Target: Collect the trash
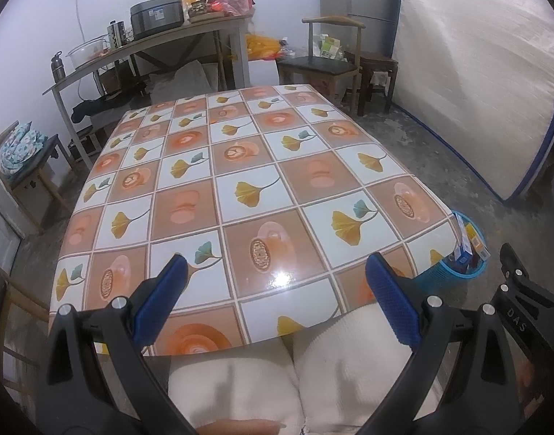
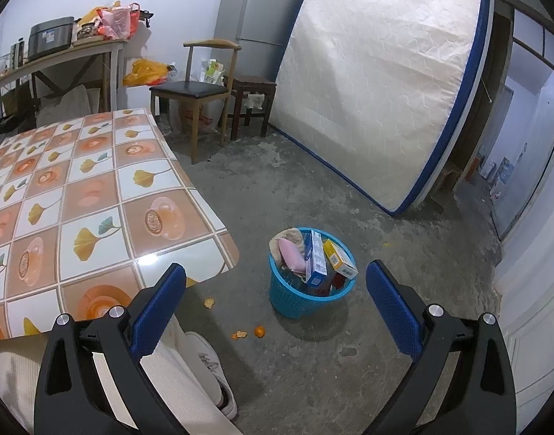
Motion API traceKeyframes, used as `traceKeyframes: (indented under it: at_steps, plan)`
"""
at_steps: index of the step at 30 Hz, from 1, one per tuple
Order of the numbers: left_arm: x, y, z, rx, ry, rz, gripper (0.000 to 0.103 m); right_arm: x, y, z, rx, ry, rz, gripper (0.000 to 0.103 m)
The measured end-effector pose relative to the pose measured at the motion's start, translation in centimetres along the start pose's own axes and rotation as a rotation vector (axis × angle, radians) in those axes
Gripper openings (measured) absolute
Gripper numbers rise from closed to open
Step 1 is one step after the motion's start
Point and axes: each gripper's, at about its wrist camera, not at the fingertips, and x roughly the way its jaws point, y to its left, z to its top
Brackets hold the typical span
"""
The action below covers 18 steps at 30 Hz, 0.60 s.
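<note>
A blue plastic basket [image 2: 295, 295] stands on the concrete floor to the right of the table, holding cartons [image 2: 318, 259], a pink packet [image 2: 291, 253] and crumpled paper. The same basket [image 1: 442, 277] shows at the table's right edge in the left wrist view. My right gripper [image 2: 277, 282] hangs open above the floor, short of the basket, with nothing between its fingers. My left gripper [image 1: 277, 275] is open over the near edge of the table [image 1: 240, 188], which bears a patterned oilcloth. Bits of orange peel [image 2: 238, 334] lie on the floor near a shoe.
A person's white-trousered knees [image 1: 262, 373] and a white shoe [image 2: 213, 362] sit below the grippers. A wooden chair [image 2: 193, 90], a dark stool [image 2: 253, 99], a fridge [image 2: 262, 11] and a leaning mattress [image 2: 378, 87] stand behind. A side table [image 1: 150, 47] carries a cooker and bags.
</note>
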Motion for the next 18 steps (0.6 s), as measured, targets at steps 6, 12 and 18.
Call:
traceKeyframes:
  at_steps: [6,12,18]
  plan:
    - [-0.02,0.05,-0.06,-0.002,0.0,0.0,0.094,-0.05,0.09,-0.03,-0.019,-0.007,0.008,0.097]
    - [-0.02,0.15,-0.11,-0.004,0.004,0.006,0.094,-0.07,0.37,-0.09,-0.055,-0.017,0.015,0.097]
    - [0.0,0.27,-0.19,-0.011,0.011,0.011,0.094,0.08,0.48,-0.04,-0.066,-0.016,0.024,0.097]
